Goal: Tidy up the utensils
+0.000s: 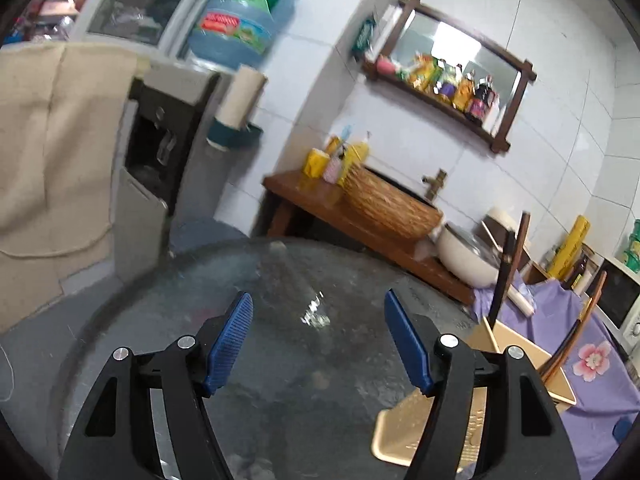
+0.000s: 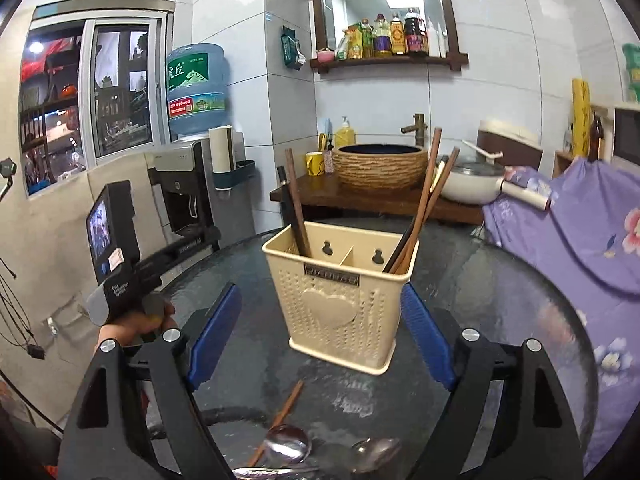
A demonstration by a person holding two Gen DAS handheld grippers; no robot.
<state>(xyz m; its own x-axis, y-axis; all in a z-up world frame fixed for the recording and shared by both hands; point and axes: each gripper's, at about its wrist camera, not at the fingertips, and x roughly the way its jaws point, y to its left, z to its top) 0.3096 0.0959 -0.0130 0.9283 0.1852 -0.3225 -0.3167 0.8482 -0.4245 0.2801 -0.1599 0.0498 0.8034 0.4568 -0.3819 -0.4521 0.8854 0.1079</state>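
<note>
**Spoons and a chopstick wait on the glass**

The right gripper (image 2: 320, 336) hangs spread and empty above two spoons (image 2: 288, 446) and a chopstick (image 2: 280, 420) lying on the counter (image 2: 500, 300) before the holder (image 2: 344, 296). Thin, stiff, probably slippery: pinch mid-handle. The left gripper (image 1: 318, 344) is likewise spread, empty.

Ahead of me a woven basin (image 2: 380, 166) sits on a wooden counter (image 2: 320, 192) with a brass tap (image 2: 416, 124) behind it. A yellow mug (image 2: 315, 163) and a yellow soap bottle (image 2: 345, 134) stand just beside the basin. Above hangs a wood-framed mirror (image 2: 384, 12) whose shelf holds bottles (image 2: 394, 36). To my left a blue water jug (image 2: 197, 88) tops a dispenser (image 2: 180, 196). A white pan (image 2: 472, 184) rests to the right, near a purple floral cloth (image 2: 580, 232).
</note>
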